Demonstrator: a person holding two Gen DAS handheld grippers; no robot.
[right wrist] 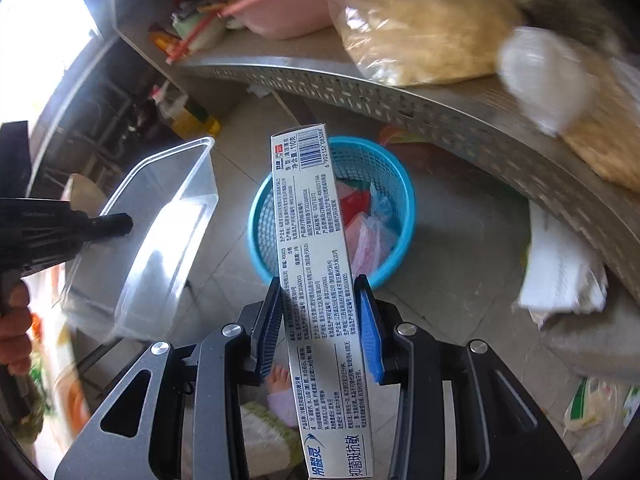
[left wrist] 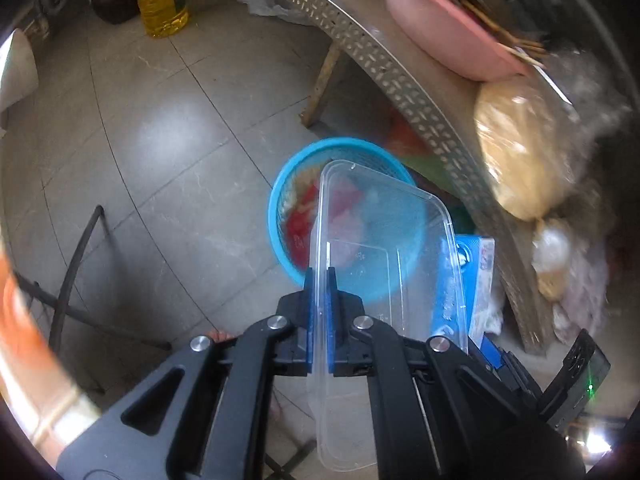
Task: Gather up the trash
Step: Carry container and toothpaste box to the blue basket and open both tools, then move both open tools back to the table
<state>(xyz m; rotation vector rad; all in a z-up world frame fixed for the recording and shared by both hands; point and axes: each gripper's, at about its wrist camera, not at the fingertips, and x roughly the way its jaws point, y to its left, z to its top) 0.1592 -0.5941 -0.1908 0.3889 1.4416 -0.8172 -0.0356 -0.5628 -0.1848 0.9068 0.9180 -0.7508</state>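
My left gripper point(left wrist: 319, 276) is shut on the rim of a clear plastic food container point(left wrist: 384, 248), which hangs over a blue mesh trash basket point(left wrist: 280, 216) on the floor. The basket holds red and pink wrappers. My right gripper point(right wrist: 320, 284) is shut on a long white toothpaste box point(right wrist: 316, 264), whose far end reaches over the same blue basket point(right wrist: 392, 176). In the right wrist view the clear container point(right wrist: 160, 240) and the left gripper's black body point(right wrist: 60, 228) appear at the left. The toothpaste box point(left wrist: 480, 276) shows at the right of the left wrist view.
A table with a perforated metal edge point(left wrist: 400, 80) curves above the basket, carrying a pink basin point(left wrist: 440, 36) and a bag of noodles point(left wrist: 520, 152). A cooking oil bottle point(left wrist: 162, 4) stands on the tiled floor. White papers point(right wrist: 560, 276) lie under the table. A person's foot point(right wrist: 280, 380) is below.
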